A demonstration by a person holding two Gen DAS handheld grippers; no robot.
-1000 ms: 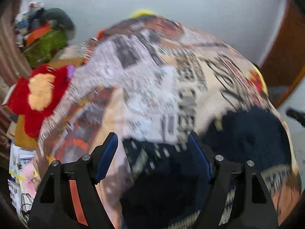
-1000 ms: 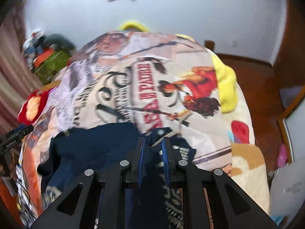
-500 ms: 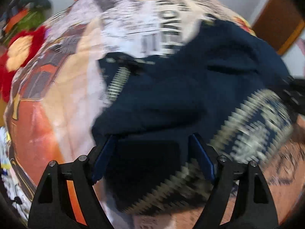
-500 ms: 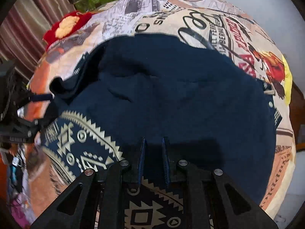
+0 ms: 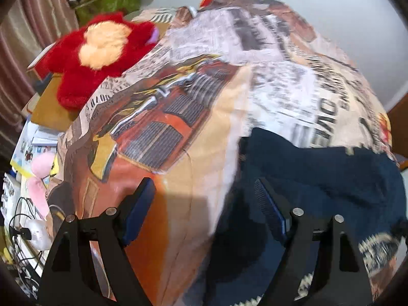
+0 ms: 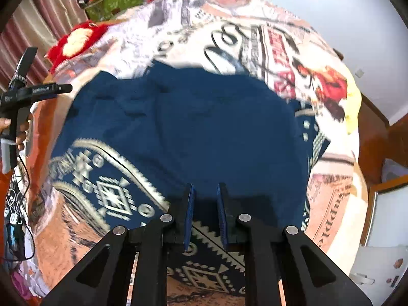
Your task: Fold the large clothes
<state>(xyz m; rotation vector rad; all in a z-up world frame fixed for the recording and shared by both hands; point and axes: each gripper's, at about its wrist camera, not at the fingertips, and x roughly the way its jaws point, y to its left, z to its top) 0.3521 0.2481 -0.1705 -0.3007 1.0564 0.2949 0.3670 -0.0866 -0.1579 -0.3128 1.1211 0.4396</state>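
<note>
Navy patterned garment [image 6: 193, 127] lies spread on a printed bedspread [image 5: 280, 81] for folding; left gripper [image 5: 204, 204] hovers wide open and empty, right gripper [image 6: 205, 204] nearly closed, its hold unclear.

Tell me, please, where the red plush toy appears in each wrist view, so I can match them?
Left wrist: the red plush toy lies upper left, beside the printed bedspread.
Right wrist: upper left too, smaller, at the bedspread's edge.
Shared landmark: the green box above it.
</note>
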